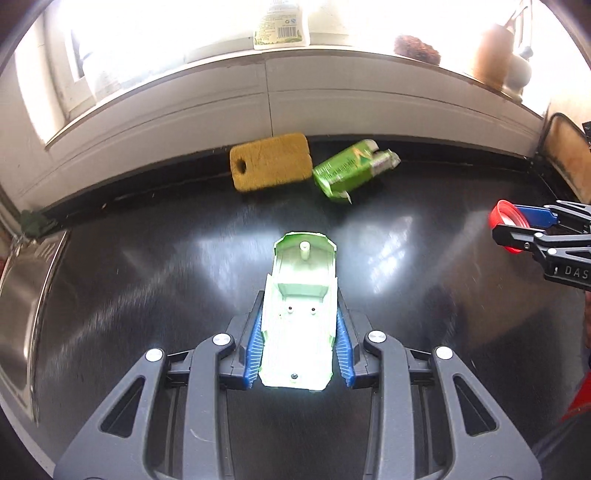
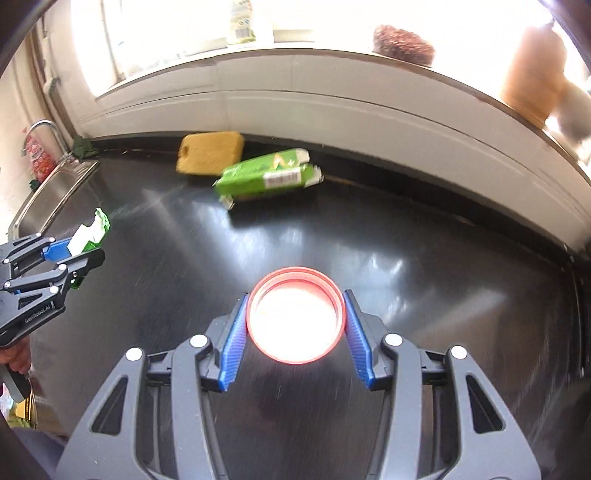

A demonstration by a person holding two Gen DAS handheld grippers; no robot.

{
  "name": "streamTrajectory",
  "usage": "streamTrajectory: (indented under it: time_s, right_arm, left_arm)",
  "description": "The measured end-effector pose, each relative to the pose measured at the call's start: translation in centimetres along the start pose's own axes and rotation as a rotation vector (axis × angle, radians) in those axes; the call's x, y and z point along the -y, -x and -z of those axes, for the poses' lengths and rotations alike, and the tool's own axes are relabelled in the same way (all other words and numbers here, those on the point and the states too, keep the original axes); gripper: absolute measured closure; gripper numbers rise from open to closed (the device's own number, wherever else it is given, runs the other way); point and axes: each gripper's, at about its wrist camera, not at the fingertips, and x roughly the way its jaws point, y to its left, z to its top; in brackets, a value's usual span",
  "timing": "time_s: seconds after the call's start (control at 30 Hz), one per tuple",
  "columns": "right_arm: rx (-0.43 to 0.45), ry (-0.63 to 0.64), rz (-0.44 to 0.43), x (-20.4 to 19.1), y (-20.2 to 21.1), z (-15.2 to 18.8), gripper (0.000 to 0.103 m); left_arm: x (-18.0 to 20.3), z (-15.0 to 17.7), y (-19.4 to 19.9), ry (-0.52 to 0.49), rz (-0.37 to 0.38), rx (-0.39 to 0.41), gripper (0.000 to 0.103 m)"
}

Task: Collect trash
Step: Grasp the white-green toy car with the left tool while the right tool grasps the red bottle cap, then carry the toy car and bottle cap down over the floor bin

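My left gripper (image 1: 300,314) is shut on a pale green toy car shell (image 1: 301,291), held underside up above the black counter (image 1: 147,266); the same left gripper (image 2: 79,251) and green shell (image 2: 92,230) appear at the left edge of the right wrist view. My right gripper (image 2: 295,321) is shut on a round red lid (image 2: 295,315), its blue pads (image 2: 236,339) pressing both sides. That right gripper (image 1: 517,225) with the red lid (image 1: 508,221) shows at the right edge of the left wrist view. A crushed green drink carton (image 1: 349,168) (image 2: 266,175) lies near the back wall.
A yellow sponge (image 1: 271,162) (image 2: 210,153) leans against the white tiled wall beside the carton. A steel sink (image 1: 26,295) (image 2: 55,195) with a tap (image 2: 46,127) borders the counter on the left. A bottle (image 1: 280,26), a scrubber (image 2: 402,46) and jars sit on the sill.
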Motion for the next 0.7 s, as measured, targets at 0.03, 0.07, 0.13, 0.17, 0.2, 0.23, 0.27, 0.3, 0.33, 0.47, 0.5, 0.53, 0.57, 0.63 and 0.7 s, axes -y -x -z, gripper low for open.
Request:
streamTrajectory:
  time_s: [0.03,0.07,0.13,0.17,0.2,0.23,0.27,0.3,0.33,0.47,0.5,0.53,0.57,0.63,0.7]
  right_arm:
    - [-0.001,-0.003,-0.001,0.5,0.8,0.3,0.054]
    - [-0.002,-0.005,-0.001,0.5,1.3,0.9,0.054]
    - [-0.003,-0.012,0.000,0.2,2.7,2.9,0.054]
    - [-0.006,-0.015,0.001,0.1,3.3,3.7,0.054]
    - [-0.007,-0.018,0.001,-0.1,3.8,4.4,0.054]
    - [-0.005,-0.020,0.000,0.0,4.1,4.6,0.054]
    - [-0.002,-0.021,0.000,-0.1,4.4,4.8,0.054]
    - [0.001,-0.021,0.002,-0.1,4.8,5.2,0.054]
    - [0.006,-0.023,0.004,-0.2,5.2,5.5,0.054]
    - [0.028,-0.023,0.003,-0.5,6.3,6.0,0.054]
    - [0.031,-0.021,0.002,-0.6,6.4,6.0,0.054]
    - [0.038,-0.016,0.001,-0.7,6.7,6.0,0.054]
    - [0.041,-0.011,-0.002,-0.8,6.8,5.8,0.054]
    - [0.050,0.001,-0.011,-1.3,7.2,5.5,0.054]
    - [0.060,0.024,-0.030,-2.2,7.5,4.8,0.054]
  left_arm:
    - [0.3,1.2,0.7,0.001,0.003,-0.002,0.070]
    - [0.9,2.0,1.4,-0.002,0.007,-0.004,0.070]
    - [1.6,3.3,2.5,-0.010,0.013,-0.006,0.070]
    - [2.0,3.9,3.0,-0.016,0.015,-0.008,0.070]
    - [2.2,4.4,3.5,-0.019,0.017,-0.007,0.070]
    - [2.5,4.8,3.9,-0.021,0.019,-0.005,0.070]
    - [2.7,5.1,4.2,-0.023,0.020,-0.002,0.070]
    - [2.9,5.2,4.6,-0.028,0.021,0.003,0.070]
    - [3.0,5.4,4.8,-0.031,0.019,0.007,0.070]
    - [3.4,6.0,5.9,-0.030,0.013,0.024,0.070]
    - [3.4,6.1,6.3,-0.026,0.008,0.030,0.070]
    - [3.3,6.2,6.5,-0.023,0.005,0.033,0.070]
    - [3.1,6.2,6.7,-0.018,0.000,0.036,0.070]
    - [2.7,6.4,7.3,-0.003,-0.015,0.043,0.070]
    - [2.0,6.7,7.9,0.021,-0.030,0.050,0.070]
